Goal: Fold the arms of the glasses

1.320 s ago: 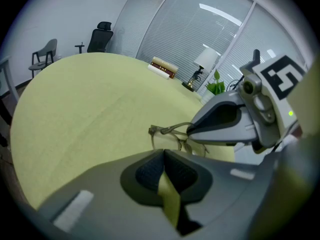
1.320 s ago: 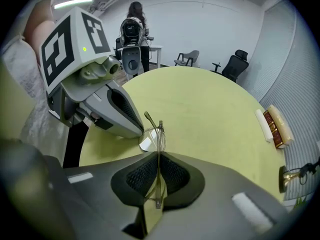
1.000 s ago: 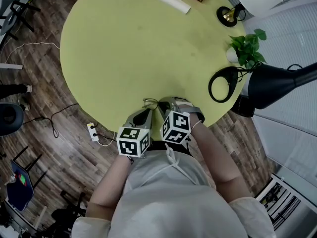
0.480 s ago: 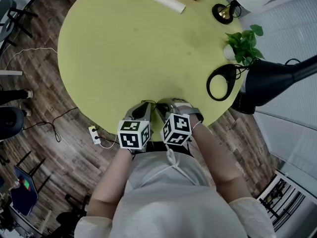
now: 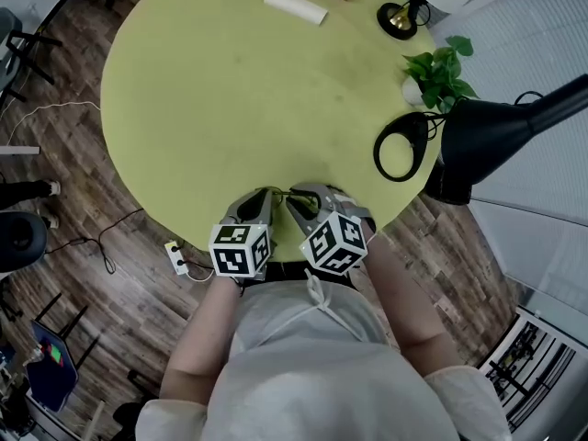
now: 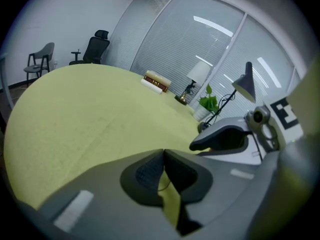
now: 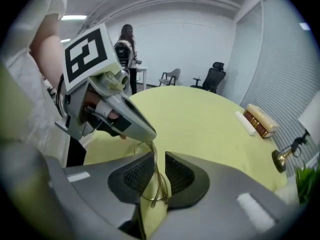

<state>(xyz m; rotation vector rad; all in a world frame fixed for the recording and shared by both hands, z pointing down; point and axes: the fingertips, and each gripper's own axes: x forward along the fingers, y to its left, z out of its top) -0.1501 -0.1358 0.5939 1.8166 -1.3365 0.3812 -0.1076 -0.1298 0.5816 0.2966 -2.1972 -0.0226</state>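
Thin wire-framed glasses [image 5: 280, 194] sit at the near edge of the round yellow-green bench [image 5: 230, 90], held up between the two tongs. Left tongs [image 5: 265, 196] are closed: tips meet and a thin bit of frame wire is pinched low between the pads [image 6: 150, 173]. Right tongs [image 7: 157, 171] are only a narrow gap apart. A glasses arm runs down through that gap along one pad, hinge end near the bottom. The tips of the two tongs are just beside each other.
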